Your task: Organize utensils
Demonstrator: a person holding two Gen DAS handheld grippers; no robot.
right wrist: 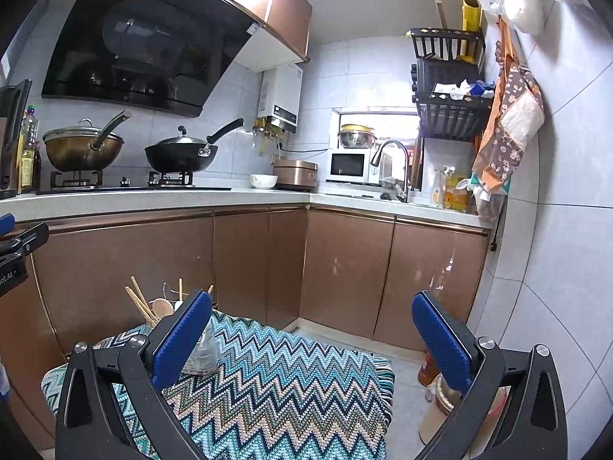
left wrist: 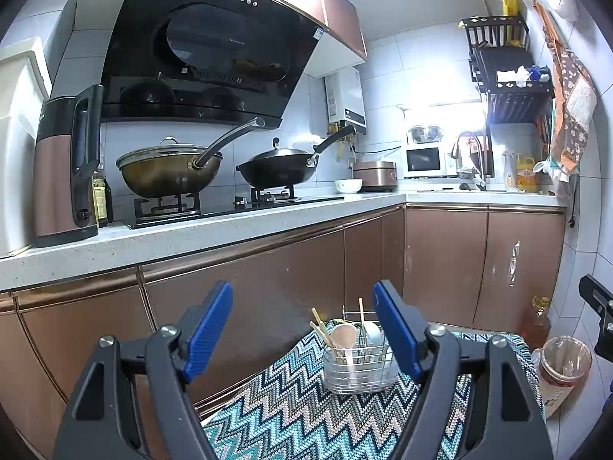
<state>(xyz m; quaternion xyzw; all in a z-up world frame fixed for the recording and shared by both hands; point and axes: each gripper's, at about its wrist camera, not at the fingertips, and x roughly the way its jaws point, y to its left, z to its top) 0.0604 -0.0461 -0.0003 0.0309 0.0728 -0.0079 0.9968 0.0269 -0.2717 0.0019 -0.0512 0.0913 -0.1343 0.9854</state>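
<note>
Left tongs (left wrist: 302, 329): blue pads wide apart, nothing between them, held above the near edge of the zigzag cloth (left wrist: 291, 402) that covers the low surface.

Right tongs (right wrist: 312, 335): pads also wide apart, empty, above the same cloth, toward its right side.

Wire utensil caddy (left wrist: 358, 368) stands upright on the cloth at its far side, near the brown cabinet doors (left wrist: 268, 268). In the left wrist view it sits between the left pads, closer to the right one; in the right wrist view the left pad partly hides it.

Contents, standing handle-down: wooden chopsticks (left wrist: 321, 327) leaning left, a pale wooden spoon (left wrist: 343, 335), a white spoon-like piece (left wrist: 371, 331) behind it. Further items too small to tell.

On the floor right of the cloth: oil bottle (left wrist: 536, 322), lined bin (left wrist: 563, 368).
</note>
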